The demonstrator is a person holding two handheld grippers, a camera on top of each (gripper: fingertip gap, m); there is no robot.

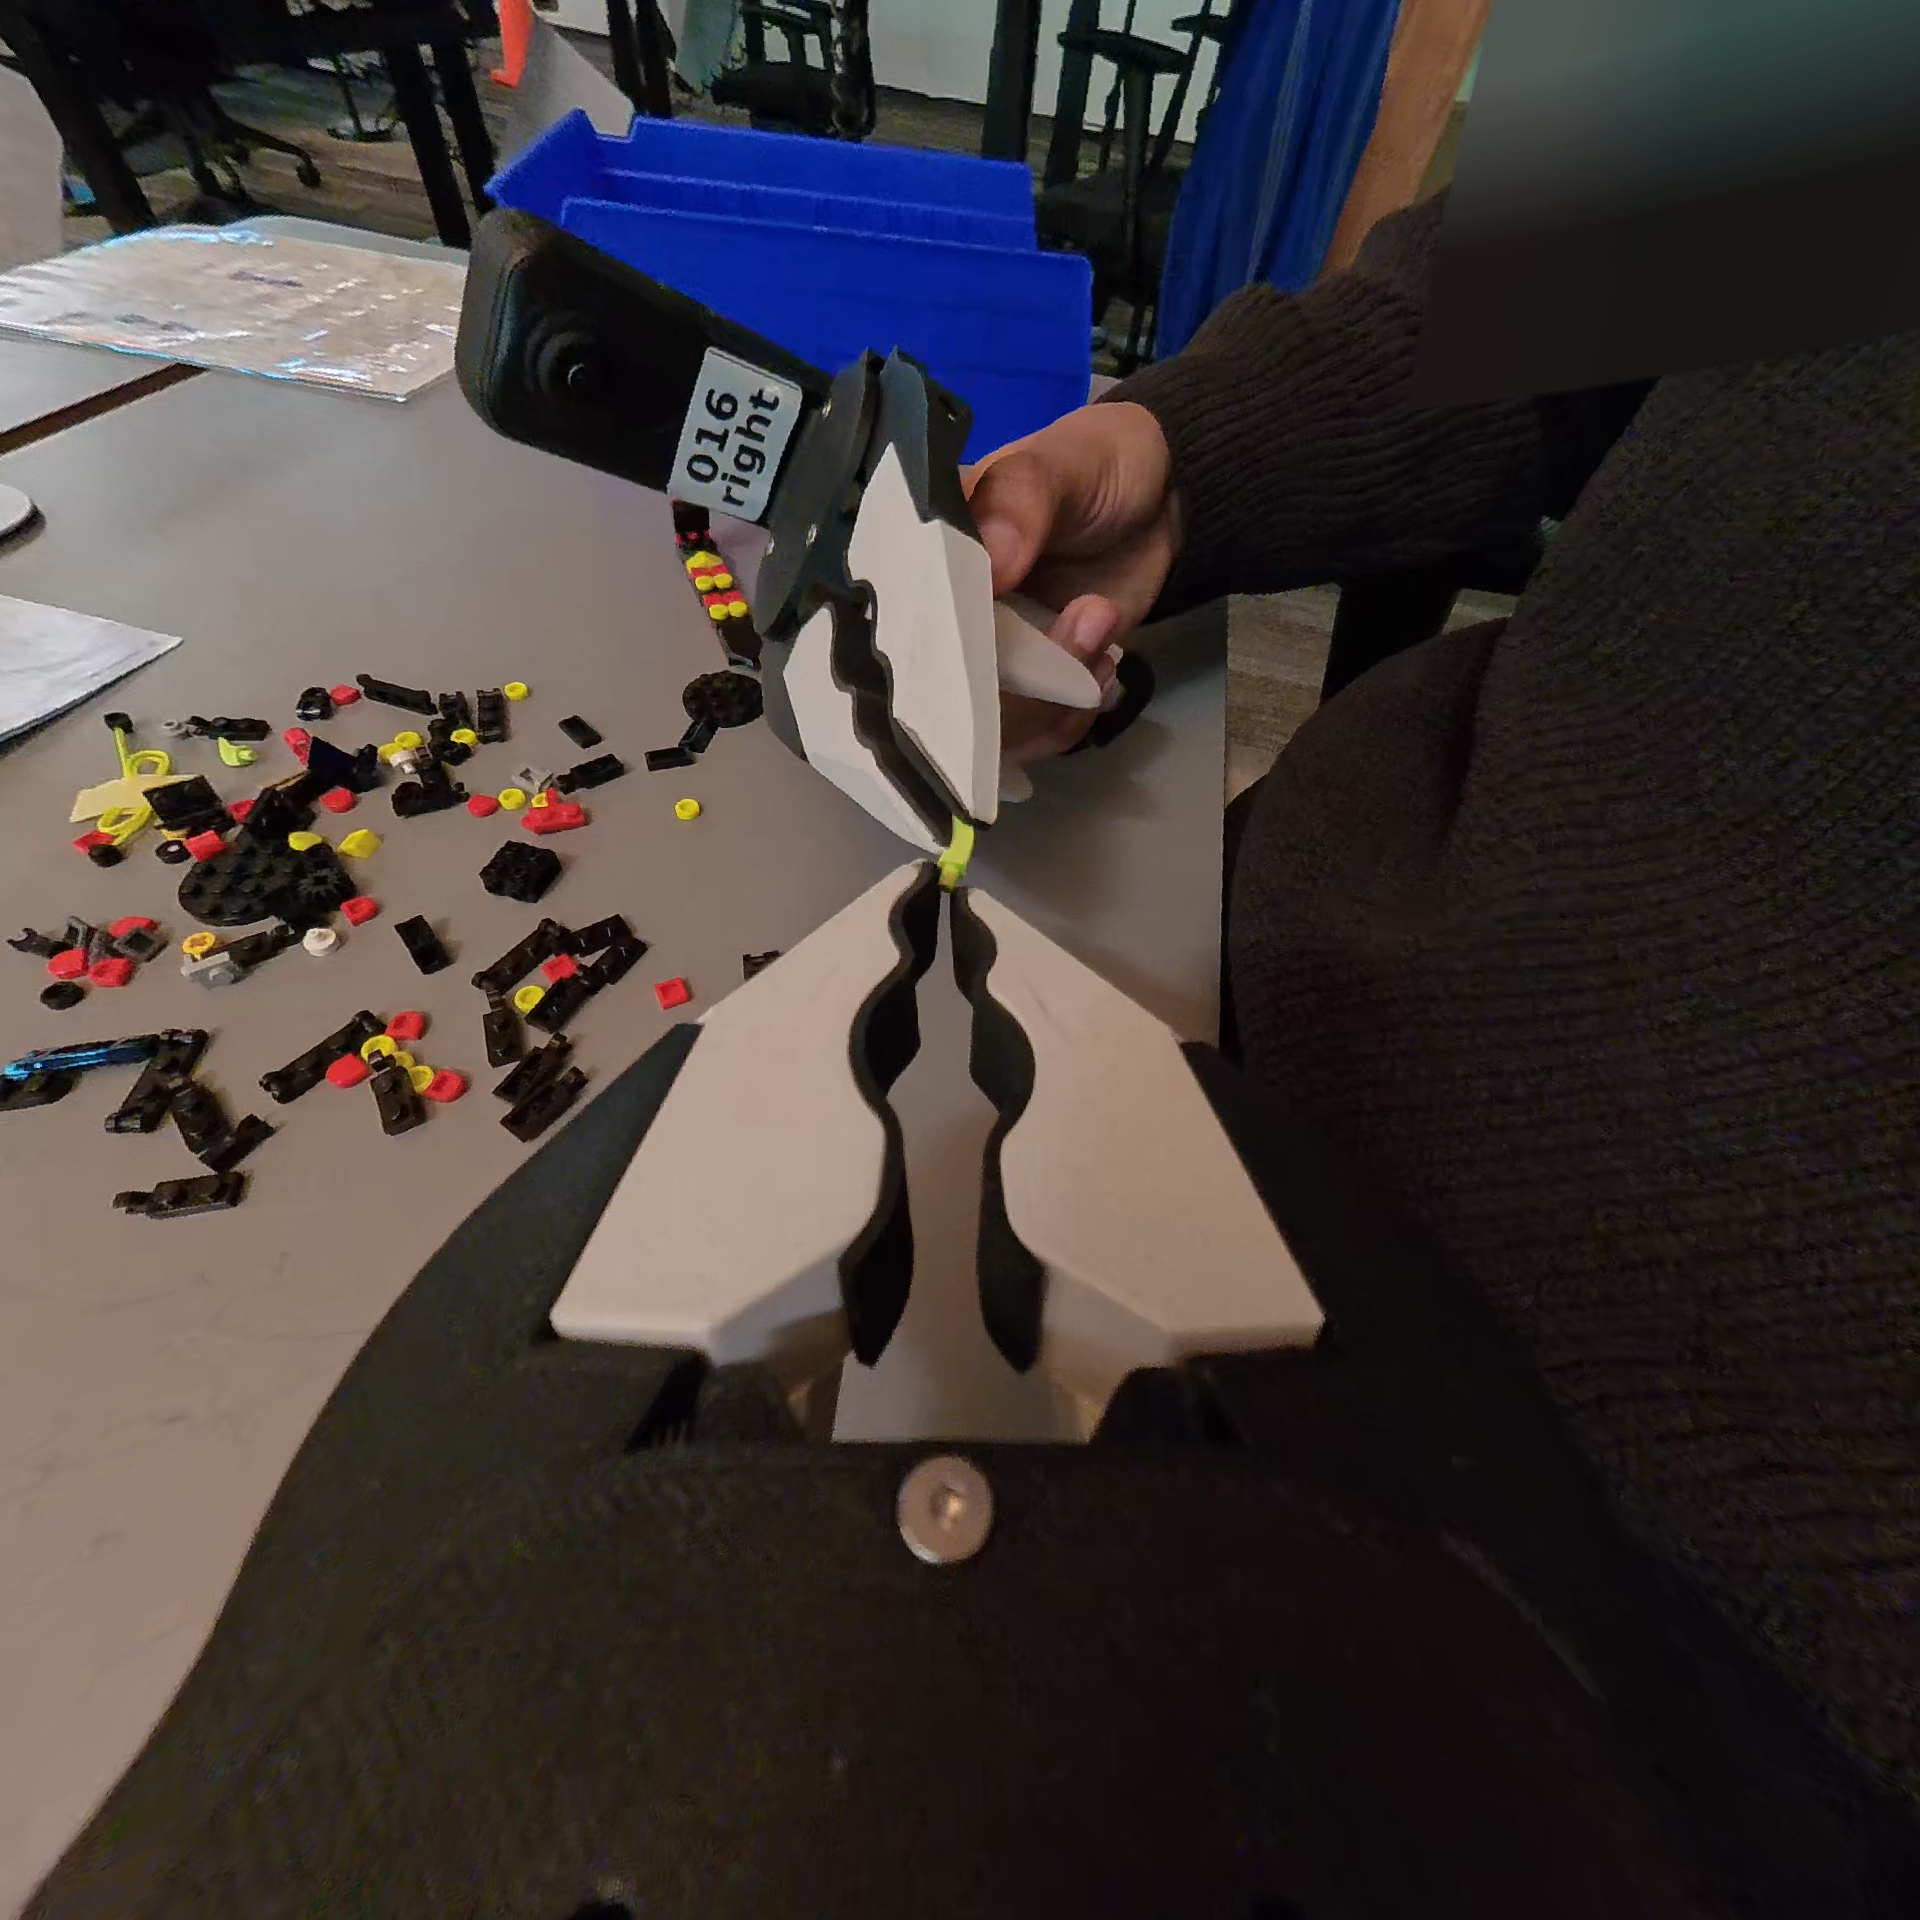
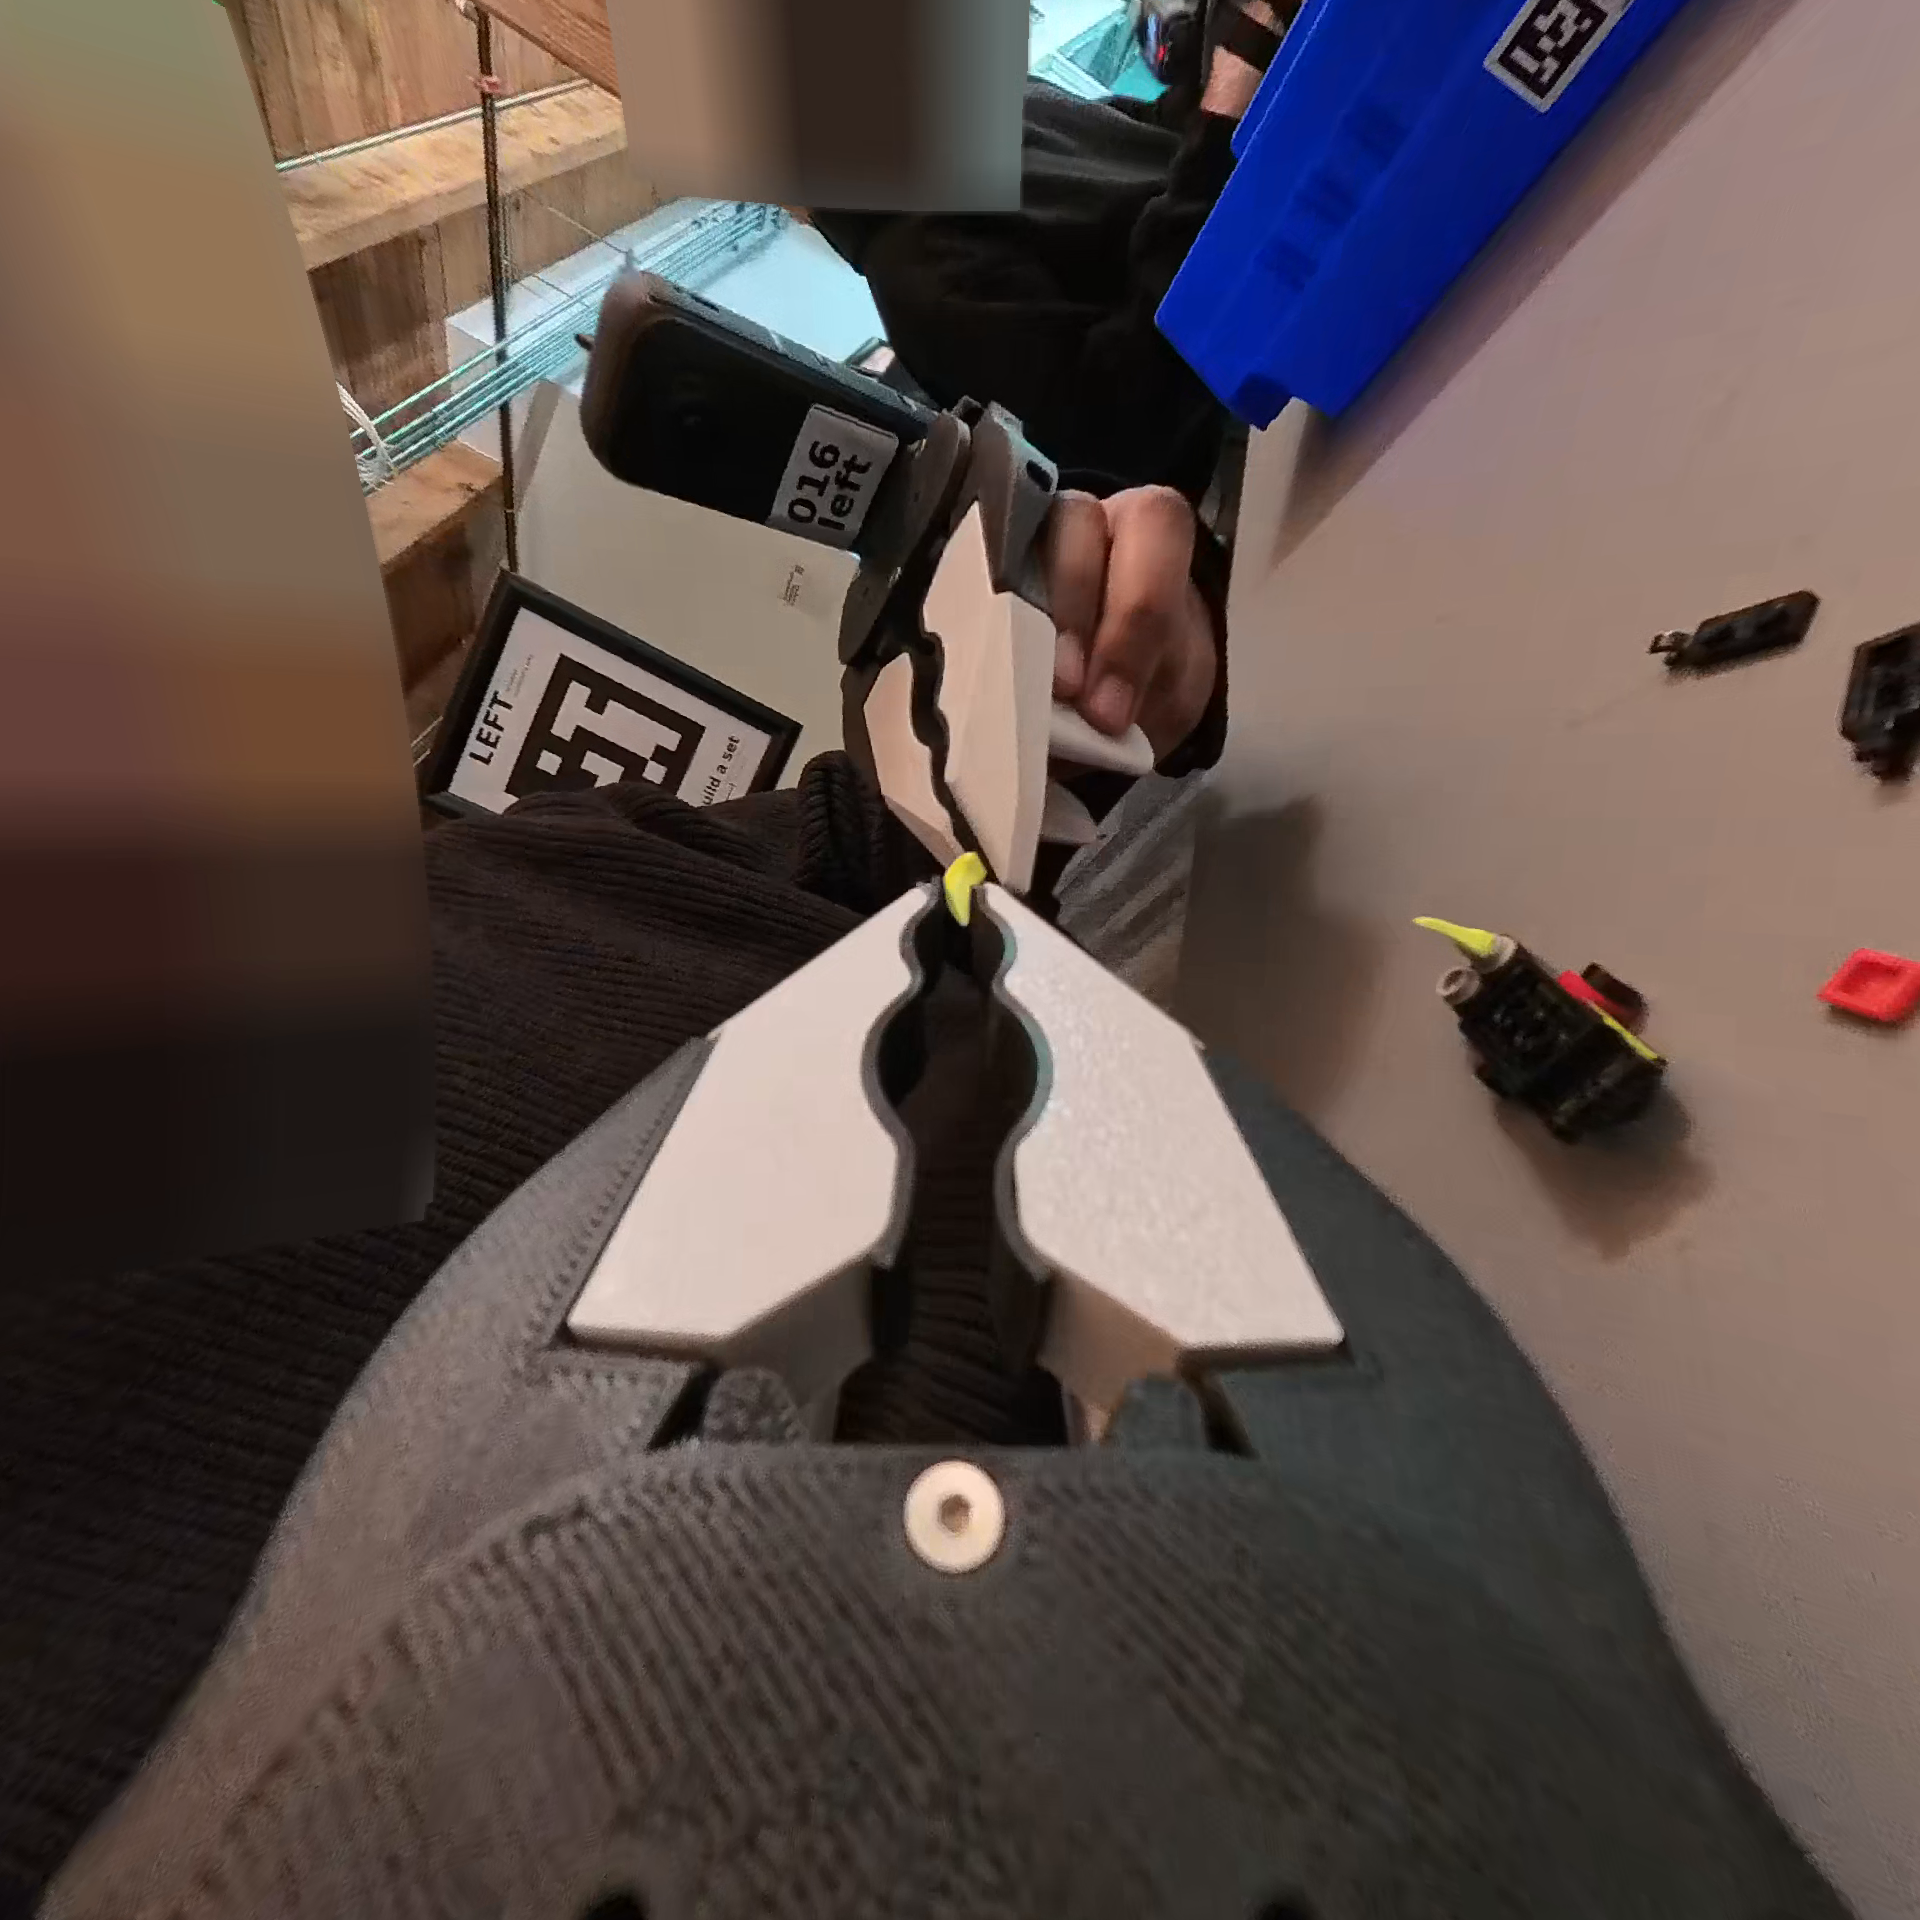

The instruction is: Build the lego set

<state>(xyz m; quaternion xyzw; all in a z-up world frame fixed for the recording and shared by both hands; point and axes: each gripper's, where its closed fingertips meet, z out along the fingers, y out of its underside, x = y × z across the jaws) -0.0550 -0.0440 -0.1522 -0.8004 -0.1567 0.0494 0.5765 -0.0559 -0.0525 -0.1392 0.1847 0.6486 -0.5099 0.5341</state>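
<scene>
The left gripper (image 1: 943,891) occupies the near foreground of the left wrist view. Its jaws are nearly closed, pinching one end of a small lime-green lego piece (image 1: 956,852) at the fingertips. The right gripper (image 1: 961,816) meets it tip to tip from above, jaws likewise nearly closed on the other end of the same piece. The piece is thus held in the air between both grippers, above the near edge of the tabletop (image 1: 312,1351) and close to the person's dark knitted sweater (image 1: 1558,1039).

In the right wrist view, the right gripper (image 2: 961,914) shows the lime-green piece (image 2: 961,883) projecting from its tips, with the left gripper (image 2: 982,868) touching it from above.

A hand (image 1: 1081,540) grips the right gripper's handle; another hand (image 2: 1132,613) grips the left gripper's handle.

Farther left on the tabletop lies a scatter of loose lego parts (image 1: 312,904), black, red and yellow. A small black sub-assembly (image 2: 1548,1029) with a lime-green spike lies apart, with a red tile (image 2: 1870,982) just beside it.

At the far side stands a blue bin (image 1: 810,249). Clear plastic bags (image 1: 239,301) lie at the far left.
</scene>
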